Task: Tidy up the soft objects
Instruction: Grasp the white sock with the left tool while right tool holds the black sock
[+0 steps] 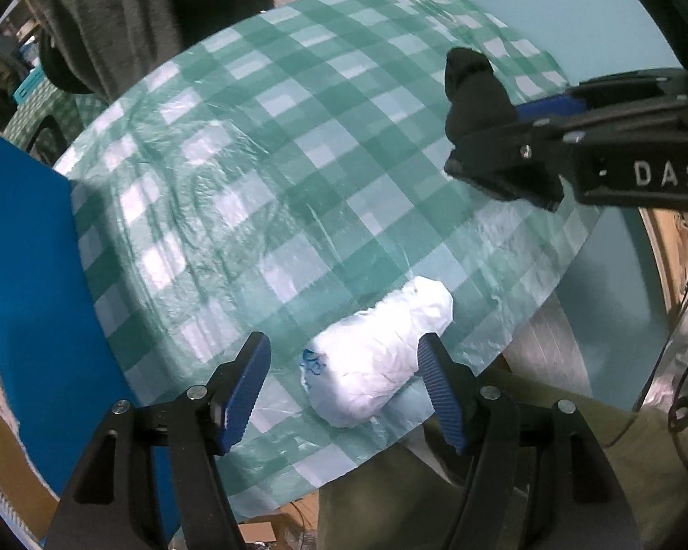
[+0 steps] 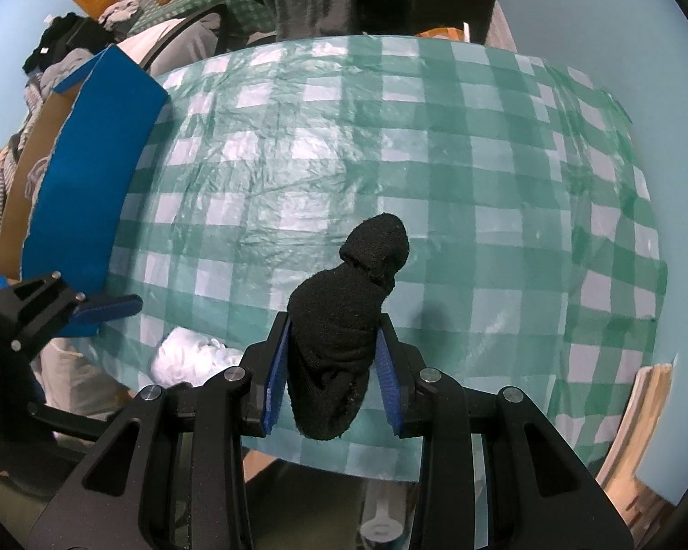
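Right gripper [image 2: 335, 366] clamps a rolled black fabric sock [image 2: 344, 321] above the green-and-white checked plastic tablecloth [image 2: 435, 160]. Left gripper [image 1: 344, 385] spread wide, unladen, straddling a crumpled white plastic-wrapped bundle [image 1: 376, 357] at the cloth's near edge.

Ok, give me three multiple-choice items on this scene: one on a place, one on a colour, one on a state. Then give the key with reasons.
1. Where does the white bundle lie?
A. near the cloth's near edge
B. inside the blue box
C. in the right gripper

2. What colour is the checked tablecloth?
A. red and white
B. green and white
C. plain blue

3. What is the right gripper doing?
A. standing open, holding nothing
B. gripping the white bundle
C. clamped on the black sock

Key: A, it rests on the cloth's near edge before the open left gripper; B, green and white squares show; C, both blue pads press the sock's sides.
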{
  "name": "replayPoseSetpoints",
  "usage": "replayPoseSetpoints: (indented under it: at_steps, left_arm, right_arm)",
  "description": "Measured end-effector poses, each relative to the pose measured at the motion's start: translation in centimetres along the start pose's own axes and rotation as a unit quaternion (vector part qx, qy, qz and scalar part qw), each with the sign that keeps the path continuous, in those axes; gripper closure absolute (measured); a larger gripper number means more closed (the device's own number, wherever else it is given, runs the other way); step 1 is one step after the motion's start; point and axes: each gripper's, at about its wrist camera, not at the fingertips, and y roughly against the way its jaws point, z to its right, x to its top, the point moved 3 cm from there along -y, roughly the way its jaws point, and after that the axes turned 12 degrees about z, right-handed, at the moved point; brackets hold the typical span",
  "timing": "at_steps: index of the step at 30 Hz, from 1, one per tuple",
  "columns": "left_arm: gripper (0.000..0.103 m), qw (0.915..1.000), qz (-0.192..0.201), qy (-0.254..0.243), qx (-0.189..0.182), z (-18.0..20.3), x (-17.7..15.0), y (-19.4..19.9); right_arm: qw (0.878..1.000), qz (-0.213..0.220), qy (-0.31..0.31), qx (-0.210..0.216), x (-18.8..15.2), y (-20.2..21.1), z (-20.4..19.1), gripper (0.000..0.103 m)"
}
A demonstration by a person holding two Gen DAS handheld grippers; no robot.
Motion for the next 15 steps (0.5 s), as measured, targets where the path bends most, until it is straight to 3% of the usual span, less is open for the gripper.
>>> replayPoseSetpoints:
  at_steps: [2,15]
  left_arm:
    - [0.027,1.0,-0.002,-0.004,-0.001,0.3,-0.1,-0.5]
    - [0.024,0.9995,-0.03,-0.007,-0.003,1.1,-0.8,-4.1]
  right_arm:
    - [1.0,0.0,-0.003,-0.002,-0.2,0.1,0.3,0.069]
    - [1.0,-0.002,-0.012,-0.007,-0.8,0.2,1.3,0.069]
